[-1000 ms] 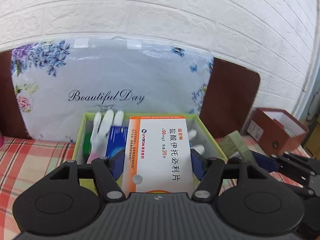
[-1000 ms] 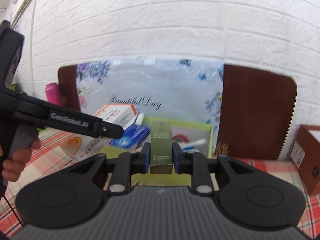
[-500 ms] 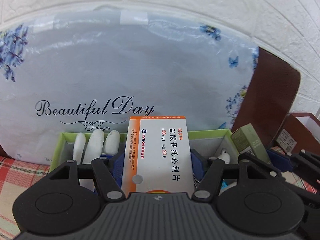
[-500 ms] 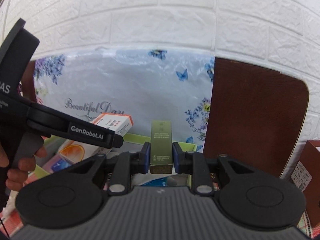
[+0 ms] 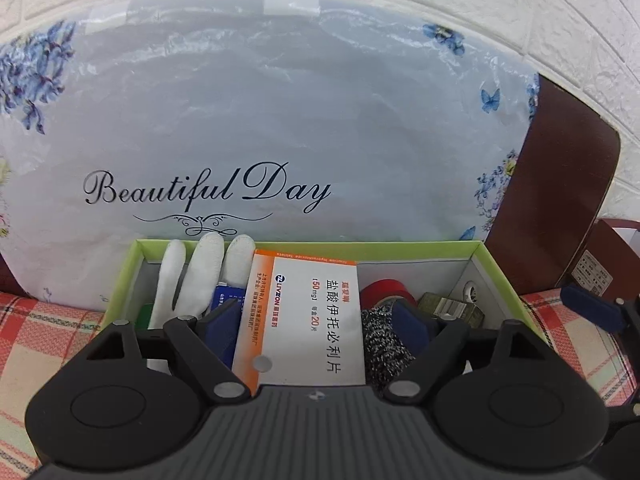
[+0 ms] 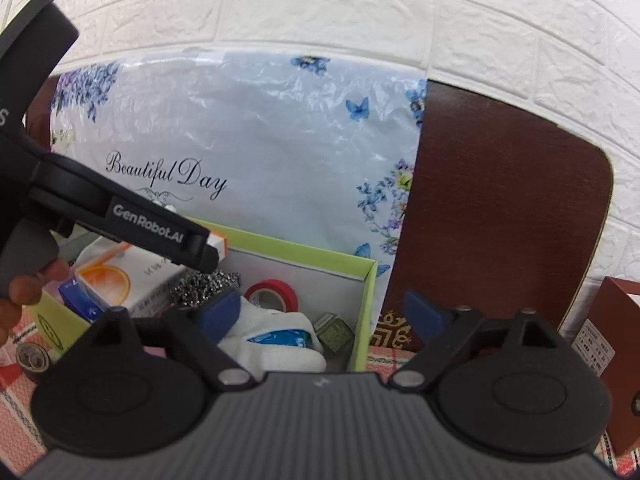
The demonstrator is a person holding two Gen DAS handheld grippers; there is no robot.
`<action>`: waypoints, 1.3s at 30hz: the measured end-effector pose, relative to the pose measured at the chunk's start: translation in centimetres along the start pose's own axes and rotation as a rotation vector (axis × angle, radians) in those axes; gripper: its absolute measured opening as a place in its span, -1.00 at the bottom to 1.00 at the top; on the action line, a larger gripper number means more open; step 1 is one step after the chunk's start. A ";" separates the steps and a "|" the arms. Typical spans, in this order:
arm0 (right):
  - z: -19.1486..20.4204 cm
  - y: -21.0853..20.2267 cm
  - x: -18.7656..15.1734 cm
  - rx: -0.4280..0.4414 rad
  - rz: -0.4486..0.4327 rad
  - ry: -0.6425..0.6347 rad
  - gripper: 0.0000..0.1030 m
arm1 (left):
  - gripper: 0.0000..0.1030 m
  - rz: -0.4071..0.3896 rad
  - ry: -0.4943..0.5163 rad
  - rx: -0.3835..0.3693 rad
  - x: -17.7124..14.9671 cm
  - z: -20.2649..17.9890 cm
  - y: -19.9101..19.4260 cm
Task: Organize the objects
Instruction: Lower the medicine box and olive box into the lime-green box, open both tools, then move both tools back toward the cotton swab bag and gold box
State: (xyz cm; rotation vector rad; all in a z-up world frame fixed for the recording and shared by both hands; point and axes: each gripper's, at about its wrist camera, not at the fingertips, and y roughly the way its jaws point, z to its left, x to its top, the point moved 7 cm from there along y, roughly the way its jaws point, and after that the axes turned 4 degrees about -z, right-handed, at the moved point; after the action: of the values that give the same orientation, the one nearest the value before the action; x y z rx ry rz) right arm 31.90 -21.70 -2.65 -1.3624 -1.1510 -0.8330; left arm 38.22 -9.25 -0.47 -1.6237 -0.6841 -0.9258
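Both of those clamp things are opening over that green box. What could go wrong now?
The white-and-orange medicine carton leans tilted between the opening left hand-held gripper pads on top of other clutter, so it may slide or tip. The small olive-green carton lies near the lime-green cardboard box wall, where the withdrawing right hand-held gripper could snag it.

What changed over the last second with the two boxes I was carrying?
Both tongs came down to the green tray and are opening. The right tongs dropped the olive box into its right corner. The left tongs have released the white medicine box. Gloves and red tape unchanged.
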 end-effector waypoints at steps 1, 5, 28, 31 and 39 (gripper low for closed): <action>-0.2 -0.4 0.3 -0.004 -0.010 0.007 0.90 | 0.66 -0.004 0.009 0.004 0.0 -0.1 -0.5; -0.6 -2.6 1.0 -0.007 -0.039 0.018 0.98 | 0.66 -0.003 0.033 0.014 0.1 -0.5 -2.7; 1.8 -16.4 -3.4 0.031 -0.011 0.169 1.00 | 0.66 0.033 -0.031 0.048 -9.5 -1.2 -15.1; 2.3 -16.8 -4.5 0.026 0.005 0.166 1.00 | 0.66 0.045 -0.046 0.062 -10.8 -0.9 -15.4; 3.8 -17.1 -7.0 0.069 0.060 0.176 1.00 | 0.66 0.089 -0.102 0.097 -14.3 1.3 -15.9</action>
State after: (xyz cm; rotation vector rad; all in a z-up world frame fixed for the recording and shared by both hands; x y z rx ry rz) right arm 13.19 -20.64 -4.73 -1.2354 -0.9889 -0.8441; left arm 17.88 -3.72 -4.44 -1.6099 -0.7098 -0.7381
